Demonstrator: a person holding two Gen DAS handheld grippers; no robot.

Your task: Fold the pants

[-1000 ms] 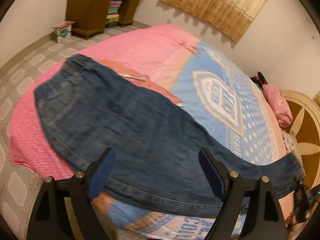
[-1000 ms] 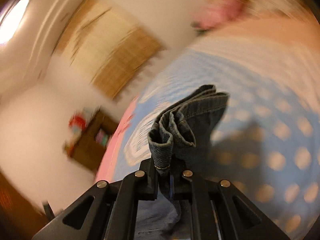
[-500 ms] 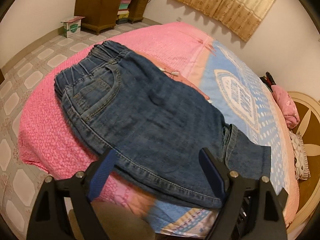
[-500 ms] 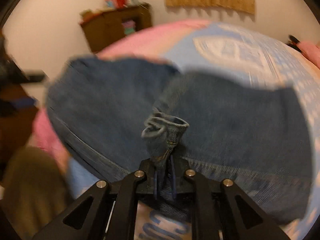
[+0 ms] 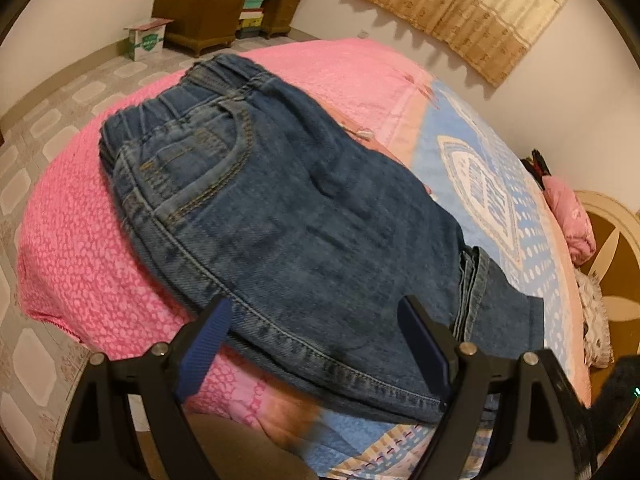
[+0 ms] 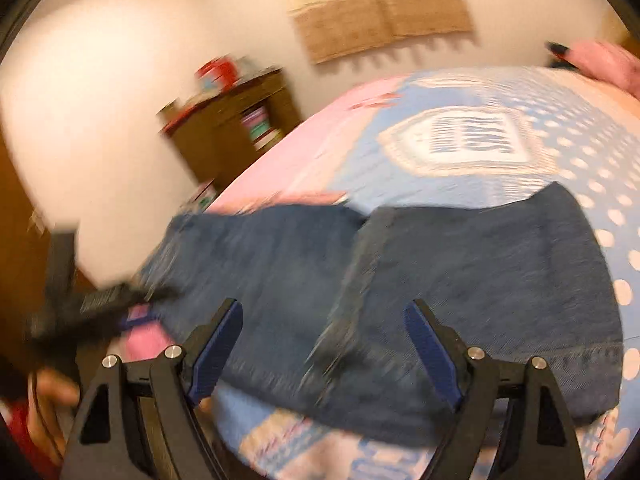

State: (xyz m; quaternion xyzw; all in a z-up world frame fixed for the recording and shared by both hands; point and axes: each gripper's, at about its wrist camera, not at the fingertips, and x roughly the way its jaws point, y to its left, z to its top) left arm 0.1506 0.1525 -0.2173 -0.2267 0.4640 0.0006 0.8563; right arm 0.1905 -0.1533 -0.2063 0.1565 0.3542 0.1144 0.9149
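Both tongs stand with jaws spread wide and hold nothing. The left gripper [image 5: 316,344] hovers over the near hem-side edge of the pants [image 5: 280,216], and the right gripper [image 6: 324,340] hovers above the same garment near the folded leg ends; neither appears to touch cloth. The pants lie flat on the bed [image 5: 80,232], the elastic waistband [image 5: 176,104] on the pink part and the legs running onto the blue dotted part. The leg ends are doubled back over the legs, leaving a stacked edge [image 5: 472,292] across the garment, so one fold seems laid. The spread jaws suggest a regrasp for the next fold. The right view is blurred; fine contact cannot be confirmed
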